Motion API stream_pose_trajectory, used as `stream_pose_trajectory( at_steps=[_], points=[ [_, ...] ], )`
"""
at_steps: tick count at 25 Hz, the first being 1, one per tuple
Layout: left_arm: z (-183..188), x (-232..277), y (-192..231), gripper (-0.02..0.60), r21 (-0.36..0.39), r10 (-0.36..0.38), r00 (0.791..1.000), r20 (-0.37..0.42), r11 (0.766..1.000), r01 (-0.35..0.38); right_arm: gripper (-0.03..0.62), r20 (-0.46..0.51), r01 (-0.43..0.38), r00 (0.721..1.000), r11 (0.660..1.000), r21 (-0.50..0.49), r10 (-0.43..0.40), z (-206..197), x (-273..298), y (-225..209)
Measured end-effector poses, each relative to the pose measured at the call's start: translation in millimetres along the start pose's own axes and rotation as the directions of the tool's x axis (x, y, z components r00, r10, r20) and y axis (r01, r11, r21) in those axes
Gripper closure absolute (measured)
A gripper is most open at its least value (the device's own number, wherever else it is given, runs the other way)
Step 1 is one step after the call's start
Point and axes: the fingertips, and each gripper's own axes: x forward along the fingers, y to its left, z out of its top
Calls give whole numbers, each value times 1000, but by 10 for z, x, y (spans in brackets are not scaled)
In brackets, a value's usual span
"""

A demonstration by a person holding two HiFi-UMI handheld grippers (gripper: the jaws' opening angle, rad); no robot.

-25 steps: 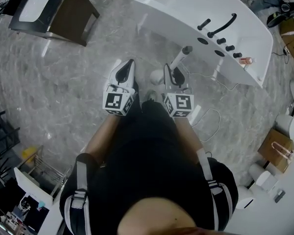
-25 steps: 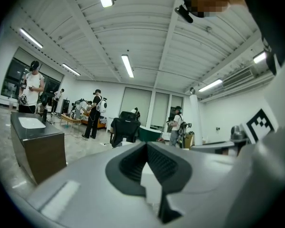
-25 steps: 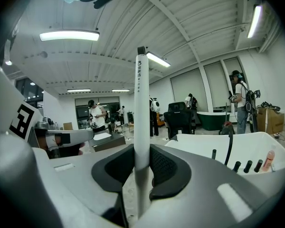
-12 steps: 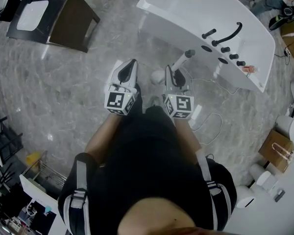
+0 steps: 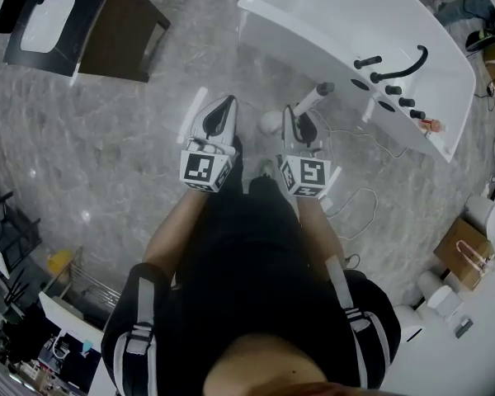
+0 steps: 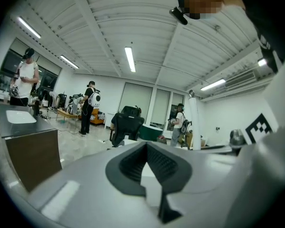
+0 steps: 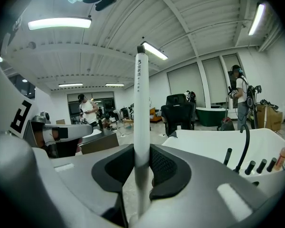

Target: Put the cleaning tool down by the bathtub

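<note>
cleaning tool (image 7: pixel 141 122) neared bathtub (image 5: pixel 330 23), lower end hidden.

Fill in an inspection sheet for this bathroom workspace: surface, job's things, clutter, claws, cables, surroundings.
Surface: grey marbled floor, glossy.
Job's things: white bathtub with black taps; cleaning tool with a long white handle, carried next to the tub.
Clutter: small bottle on the tub rim; wire rack at lower left.
Claws: right claw shut on the tool's handle; left claw shut, nothing in it.
Cables: white cable looped on the floor beside the tub.
Surroundings: dark cabinet with a white basin; cardboard box; black chair; other people farther back.
</note>
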Motion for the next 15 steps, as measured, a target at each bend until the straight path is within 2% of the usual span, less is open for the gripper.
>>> stream_pose_trajectory(
  at_steps=[15],
  points=[
    [-661,724,623,574,-44,5,998,-69,999,-8,502,-67,58,996,998,39,-55,-620,919,-191]
  ],
)
